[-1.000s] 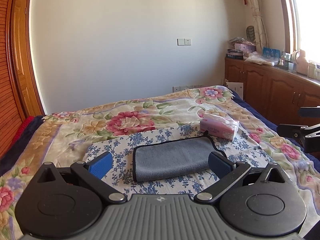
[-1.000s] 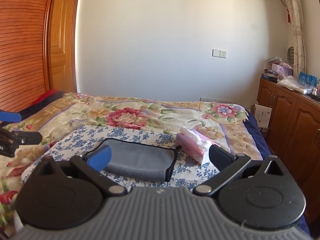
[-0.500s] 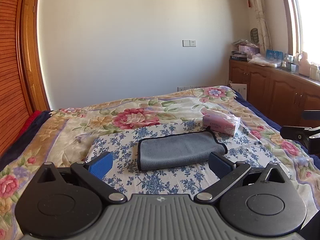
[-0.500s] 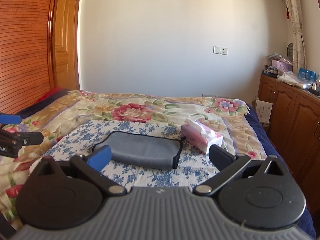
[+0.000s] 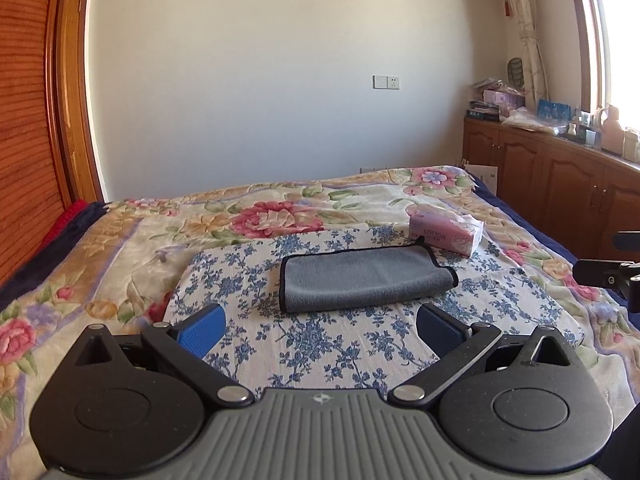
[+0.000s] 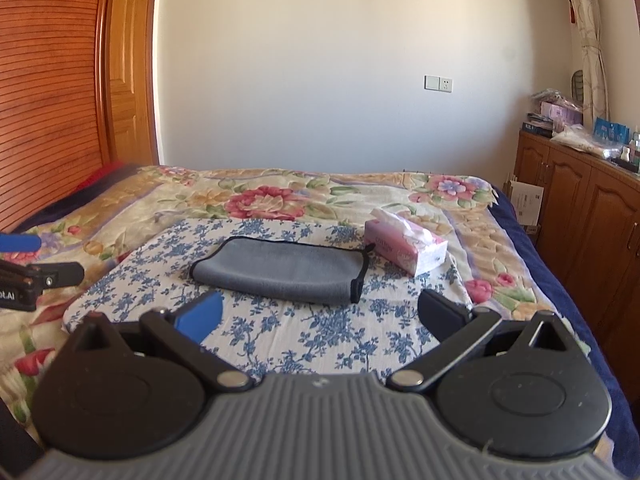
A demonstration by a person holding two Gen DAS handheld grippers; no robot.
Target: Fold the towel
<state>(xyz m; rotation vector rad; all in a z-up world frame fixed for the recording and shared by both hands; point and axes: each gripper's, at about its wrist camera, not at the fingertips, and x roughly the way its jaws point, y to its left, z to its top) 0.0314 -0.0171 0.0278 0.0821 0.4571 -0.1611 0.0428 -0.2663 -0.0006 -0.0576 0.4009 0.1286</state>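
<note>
A grey towel (image 5: 364, 278) with a black hem lies folded flat on a blue-flowered white cloth (image 5: 320, 340) on the bed. It also shows in the right wrist view (image 6: 280, 270). My left gripper (image 5: 320, 326) is open and empty, held back from the towel's near edge. My right gripper (image 6: 320, 316) is open and empty, also short of the towel. Each gripper's side shows at the edge of the other's view, the right one (image 5: 608, 272) and the left one (image 6: 36, 276).
A pink tissue box (image 5: 446, 230) stands just beyond the towel's right end, also in the right wrist view (image 6: 406, 246). The floral bedspread (image 5: 120, 240) covers the bed. Wooden cabinets (image 5: 560, 184) run along the right; a wooden door (image 6: 128, 72) is at the left.
Both grippers have drawn back and risen from the towel, which now looks smaller and farther away. Both stayed open and empty. The towel has not moved.
</note>
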